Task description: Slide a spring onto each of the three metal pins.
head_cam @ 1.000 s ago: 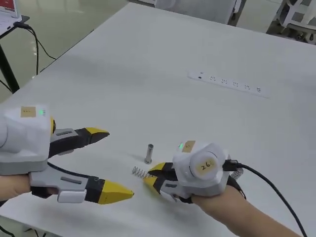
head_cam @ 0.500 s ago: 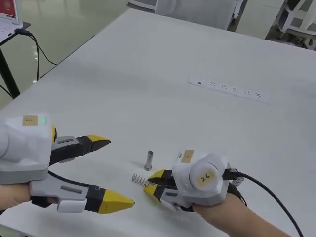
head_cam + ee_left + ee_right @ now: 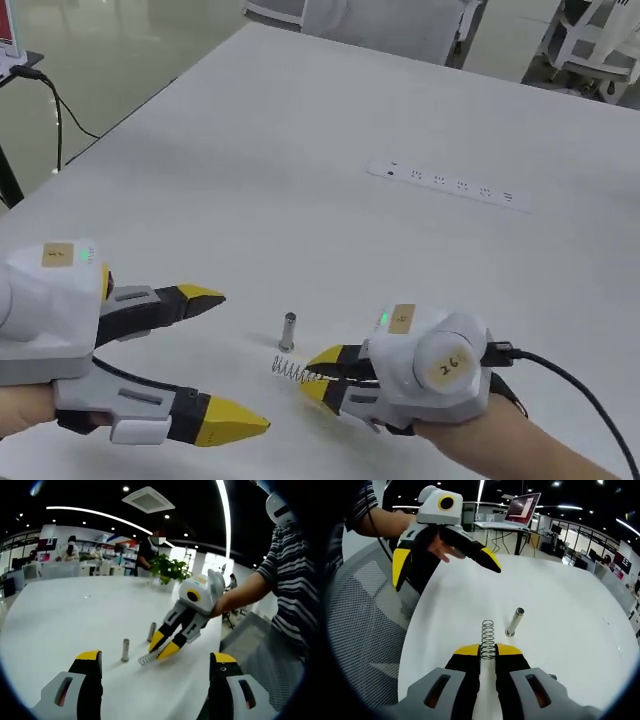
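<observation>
the white table [image 3: 300, 180] was bare and smooth, so a dropped spring could likely roll away. the left claw [image 3: 243, 360] hung wide open and empty, well apart from the right claw [image 3: 312, 373]. the right claw was closed on the near end of the spring [image 3: 488, 637], which jutted straight ahead of its tips. a pin [image 3: 514, 621] stood upright just ahead and to the right. held by one end, the spring might droop or buckle against the pin top. it was a short, thin, bright open coil.

On the table [image 3: 300, 170], 1 pin [image 3: 288, 331] stands between left gripper [image 3: 243, 360] and right gripper [image 3: 312, 372]; spring [image 3: 287, 368] just before it, power strip [image 3: 448, 185] well behind.
</observation>
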The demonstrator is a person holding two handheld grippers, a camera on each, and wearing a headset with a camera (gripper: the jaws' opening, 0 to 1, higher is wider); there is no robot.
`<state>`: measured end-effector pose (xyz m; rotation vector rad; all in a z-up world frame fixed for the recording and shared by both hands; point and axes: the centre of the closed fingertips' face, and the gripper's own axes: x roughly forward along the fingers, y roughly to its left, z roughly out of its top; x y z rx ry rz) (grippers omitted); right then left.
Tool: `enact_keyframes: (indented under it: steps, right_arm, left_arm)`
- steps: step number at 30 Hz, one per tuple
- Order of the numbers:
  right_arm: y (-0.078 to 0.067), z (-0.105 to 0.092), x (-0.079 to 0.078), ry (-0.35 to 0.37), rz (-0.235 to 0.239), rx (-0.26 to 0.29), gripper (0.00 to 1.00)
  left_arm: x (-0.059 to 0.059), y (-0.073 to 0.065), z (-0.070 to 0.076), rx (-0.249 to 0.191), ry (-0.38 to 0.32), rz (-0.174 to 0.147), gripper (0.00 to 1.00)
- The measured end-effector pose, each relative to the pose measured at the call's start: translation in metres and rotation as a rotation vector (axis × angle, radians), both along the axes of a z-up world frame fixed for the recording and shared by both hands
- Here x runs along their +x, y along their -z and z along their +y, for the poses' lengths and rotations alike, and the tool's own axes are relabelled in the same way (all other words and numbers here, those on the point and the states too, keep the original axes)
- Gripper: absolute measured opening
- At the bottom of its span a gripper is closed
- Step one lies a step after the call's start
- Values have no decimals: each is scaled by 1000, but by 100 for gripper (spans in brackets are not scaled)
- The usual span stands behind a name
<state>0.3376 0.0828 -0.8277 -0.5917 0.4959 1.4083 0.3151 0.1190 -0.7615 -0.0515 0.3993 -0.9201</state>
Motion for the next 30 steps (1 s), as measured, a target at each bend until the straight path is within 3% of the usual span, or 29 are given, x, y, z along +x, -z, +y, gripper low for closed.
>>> enact_keyframes:
  steps: [6, 18, 30]
  right_arm:
    - [-13, -11, -3, -9, 2, 20, 8]
    - [-24, -36, -10, -40, -34, -2, 8]
    - [-31, -54, -19, -54, -46, -4, 8]
  left_arm:
    - [-2, 2, -5, -2, 19, 6, 83]
    - [-3, 4, -22, 5, 88, 18, 75]
    - [-8, 11, -47, 9, 196, 47, 53]
